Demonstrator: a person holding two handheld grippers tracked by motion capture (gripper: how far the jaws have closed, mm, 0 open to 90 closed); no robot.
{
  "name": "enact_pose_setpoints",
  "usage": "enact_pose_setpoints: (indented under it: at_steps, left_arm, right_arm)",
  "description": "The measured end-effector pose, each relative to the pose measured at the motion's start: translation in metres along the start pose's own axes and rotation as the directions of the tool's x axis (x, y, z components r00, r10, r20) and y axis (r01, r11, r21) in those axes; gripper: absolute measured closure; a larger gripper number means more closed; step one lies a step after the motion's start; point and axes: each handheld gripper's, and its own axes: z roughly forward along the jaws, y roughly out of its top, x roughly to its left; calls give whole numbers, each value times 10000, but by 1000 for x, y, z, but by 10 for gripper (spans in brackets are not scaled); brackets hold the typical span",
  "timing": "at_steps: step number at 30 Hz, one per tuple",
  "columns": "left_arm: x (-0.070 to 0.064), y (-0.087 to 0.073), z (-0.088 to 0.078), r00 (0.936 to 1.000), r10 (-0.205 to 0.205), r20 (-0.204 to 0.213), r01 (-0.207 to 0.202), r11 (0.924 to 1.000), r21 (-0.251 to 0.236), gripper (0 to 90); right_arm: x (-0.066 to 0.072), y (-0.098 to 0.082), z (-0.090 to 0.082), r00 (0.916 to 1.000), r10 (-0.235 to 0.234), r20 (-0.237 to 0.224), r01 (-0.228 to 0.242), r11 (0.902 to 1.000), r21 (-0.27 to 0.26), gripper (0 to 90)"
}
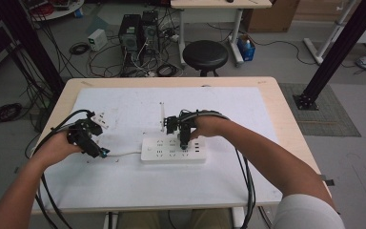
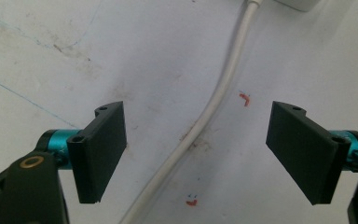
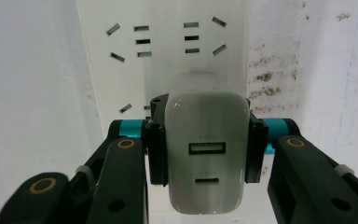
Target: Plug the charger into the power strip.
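A white power strip (image 1: 171, 150) lies on the white mat, and its white cable (image 1: 124, 154) runs left from it. My right gripper (image 1: 185, 142) points down at the strip, shut on a white USB charger (image 3: 207, 154). The charger sits against the strip's face (image 3: 163, 70), beside free sockets; whether its pins are in I cannot tell. My left gripper (image 1: 100, 152) hovers low at the left, open. In the left gripper view the cable (image 2: 214, 100) runs between the two jaws, and the gripper (image 2: 196, 149) does not touch it.
A small white plug block (image 1: 100, 119) lies behind my left hand. A thin white upright piece (image 1: 162, 117) stands just behind the strip. The white mat (image 1: 228, 109) covers most of the wooden table. A black stool (image 1: 205, 55) stands beyond the far edge.
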Motion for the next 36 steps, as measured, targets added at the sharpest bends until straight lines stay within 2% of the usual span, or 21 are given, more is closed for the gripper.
enact_pose_setpoints:
  at_steps: [3, 4, 5, 11, 14, 15, 17, 18, 19, 21, 23, 24, 27, 28, 30, 31, 32, 33, 34, 35, 36]
  left_arm:
    - [-1, 0, 0, 10000, 41, -18, -41, 10000, 30, 201]
    - [-1, 0, 0, 10000, -19, -5, 19, 10000, -9, 201]
    - [-1, 0, 0, 9999, 119, 4, -119, 9999, 64, 201]
    - [-3, -2, -1, 10000, 36, -35, -36, 10000, -37, 201]
    - [-2, -4, 0, 10000, 5, -31, -5, 10000, -29, 201]
    - [-2, -4, 1, 10000, -28, -19, 28, 10000, -27, 201]
    - [-3, -4, 1, 10000, 25, -10, -25, 10000, -2, 201]
    - [-3, -5, 1, 10000, 38, -19, -38, 10000, -34, 201]
    - [-3, -5, 1, 10000, 39, -26, -40, 10000, -65, 201]
    - [-2, -6, 0, 10000, -32, -50, 32, 10000, -90, 201]
    - [-1, -7, -1, 10000, -66, -52, 65, 9997, -221, 201]
    - [-1, -7, -1, 9999, -82, -64, 80, 9996, -253, 201]
    - [-1, -6, -1, 9999, -122, -39, 120, 9993, -357, 201]
    - [-1, -5, -1, 10000, -43, -40, 42, 9995, -319, 201]
    - [-2, -5, -1, 10000, 16, -27, -17, 9994, -349, 201]
    - [-3, -5, -1, 10000, -32, -15, 31, 9993, -366, 201]
    - [-3, -5, -1, 10000, -32, -15, 31, 9993, -366, 201]
    - [-3, -4, -2, 10000, 10, -7, -11, 9993, -381, 201]
    - [-3, -5, -2, 10000, -20, 21, 21, 9992, -412, 201]
    - [-3, -4, -2, 10000, -15, 12, 15, 9991, -417, 201]
    - [-3, -4, -2, 10000, -11, 23, 12, 9991, -421, 201]
  right_arm:
    - [5, -1, 0, 9997, 50, 236, -49, 10000, -23, 623]
    - [5, 0, 1, 9995, -66, 309, 68, 10000, -48, 622]
    - [6, 0, 1, 9992, -127, 379, 126, 9999, 10, 622]
    - [4, -2, 1, 9997, -103, 231, 105, 9999, -120, 619]
    - [4, -6, 2, 9995, -163, 256, 175, 9986, -494, 613]
    - [4, -7, 3, 9997, -132, 202, 142, 9986, -516, 596]
    - [3, -10, 5, 9989, -200, 413, 224, 9982, -564, 483]
    - [2, -14, 4, 9995, -37, 327, 65, 9963, -854, 397]
    - [0, -17, 0, 9990, 378, 236, -347, 9924, -1182, 351]
    - [-5, -24, -10, 9940, 1089, 17, -1067, 9762, -1888, 288]
    - [-9, -32, -21, 9874, 1562, -256, -1577, 9557, -2485, 246]
    - [-11, -36, -26, 9853, 1677, -315, -1696, 9418, -2901, 218]
    - [-13, -46, -36, 9782, 2019, -480, -2055, 9103, -3594, 213]
    - [-13, -49, -39, 9763, 2119, -451, -2132, 9031, -3727, 186]
    - [-13, -56, -43, 9634, 2664, -294, -2570, 8872, -3832, 163]
    - [-13, -59, -45, 9524, 3041, -236, -2885, 8732, -3927, 163]
    - [-13, -59, -45, 9524, 3041, -236, -2885, 8732, -3927, 163]
    - [-14, -65, -48, 9354, 3522, -313, -3341, 8512, -4048, 160]
    - [-14, -77, -51, 9240, 3782, -556, -3648, 8291, -4237, 106]
    - [-13, -82, -53, 9227, 3813, -560, -3668, 8243, -4312, 106]
    - [-12, -86, -54, 9143, 4004, -613, -3872, 8197, -4221, 106]
